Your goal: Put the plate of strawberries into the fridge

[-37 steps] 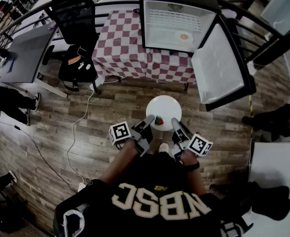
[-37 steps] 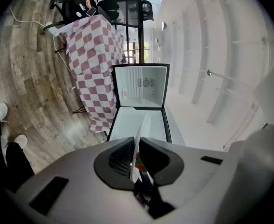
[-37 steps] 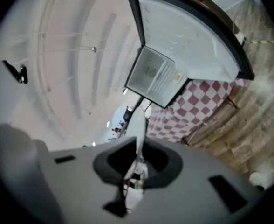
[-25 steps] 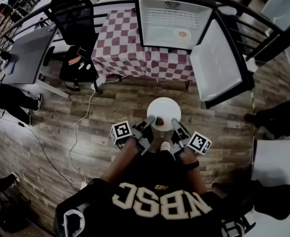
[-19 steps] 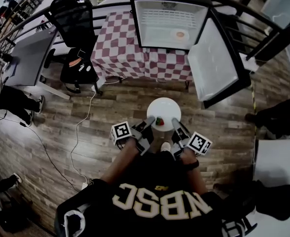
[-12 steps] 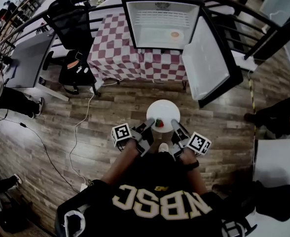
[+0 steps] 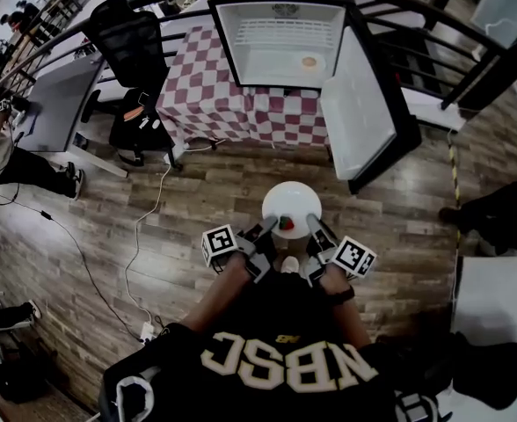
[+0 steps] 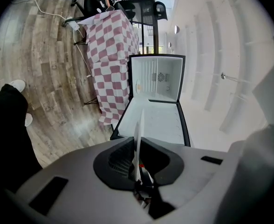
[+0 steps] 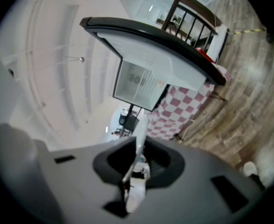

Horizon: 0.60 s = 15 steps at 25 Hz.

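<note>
A white plate (image 7: 292, 202) with strawberries (image 7: 285, 223) at its near edge hangs level over the wooden floor, in front of the person. My left gripper (image 7: 266, 228) is shut on the plate's left near rim and my right gripper (image 7: 312, 224) on its right near rim. In both gripper views the plate rim shows edge-on between the jaws, in the left gripper view (image 8: 138, 141) and in the right gripper view (image 9: 140, 146). The small black fridge (image 7: 280, 33) stands ahead on a table, its door (image 7: 351, 104) swung open to the right. A round item (image 7: 309, 61) lies inside.
The fridge's table has a red-and-white checked cloth (image 7: 228, 90). A black office chair (image 7: 135, 55) and a grey desk (image 7: 52, 95) stand to the left. A white cable (image 7: 144, 227) runs across the floor. A dark railing curves behind. People stand at the left and right edges.
The fridge and the checked table have slid left in the head view and the plate sits a little higher. Both grippers keep the same hold on the plate.
</note>
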{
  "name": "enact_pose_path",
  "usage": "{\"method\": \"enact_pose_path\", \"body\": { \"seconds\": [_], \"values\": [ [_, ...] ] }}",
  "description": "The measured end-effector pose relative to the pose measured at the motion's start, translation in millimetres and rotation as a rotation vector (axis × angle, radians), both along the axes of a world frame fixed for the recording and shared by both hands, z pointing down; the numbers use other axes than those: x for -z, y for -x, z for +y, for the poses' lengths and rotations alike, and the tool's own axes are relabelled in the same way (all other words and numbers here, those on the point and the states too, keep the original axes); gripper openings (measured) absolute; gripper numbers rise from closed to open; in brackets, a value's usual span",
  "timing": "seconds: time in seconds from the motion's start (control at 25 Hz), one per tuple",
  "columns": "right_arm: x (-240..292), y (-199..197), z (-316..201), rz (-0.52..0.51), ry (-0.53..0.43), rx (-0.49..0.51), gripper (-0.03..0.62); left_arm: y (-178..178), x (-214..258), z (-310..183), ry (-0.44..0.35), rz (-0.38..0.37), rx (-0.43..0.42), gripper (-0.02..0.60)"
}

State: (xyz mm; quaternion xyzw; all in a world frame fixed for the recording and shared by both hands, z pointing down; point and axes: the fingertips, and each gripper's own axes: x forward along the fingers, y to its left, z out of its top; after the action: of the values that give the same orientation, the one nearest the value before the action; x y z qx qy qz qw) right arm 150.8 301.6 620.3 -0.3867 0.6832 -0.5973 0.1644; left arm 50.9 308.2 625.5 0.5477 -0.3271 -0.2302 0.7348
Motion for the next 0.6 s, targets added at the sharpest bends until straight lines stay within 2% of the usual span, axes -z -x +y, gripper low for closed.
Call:
{"method": "enact_pose_path", "body": {
  "seconds": [0.16,0.28,0.48,0.6],
  "values": [
    [-2,10,-10,0.033,-0.052,0.045,0.044,13,-7,-2,0.018,-0.010,0.043,0.046],
    [-3,14,-29,0.048,-0.052,0.046,0.044,16,-8,-21,0.018,0.006,0.047,0.046],
    [-17,16,-68,0.065,-0.039,-0.003,0.044,16,-24,-66,0.035,0.042,0.010,0.046],
    [-16,16,-107,0.057,-0.035,-0.061,0.044,17,-21,-114,0.010,0.039,-0.042,0.046]
  ]
}}
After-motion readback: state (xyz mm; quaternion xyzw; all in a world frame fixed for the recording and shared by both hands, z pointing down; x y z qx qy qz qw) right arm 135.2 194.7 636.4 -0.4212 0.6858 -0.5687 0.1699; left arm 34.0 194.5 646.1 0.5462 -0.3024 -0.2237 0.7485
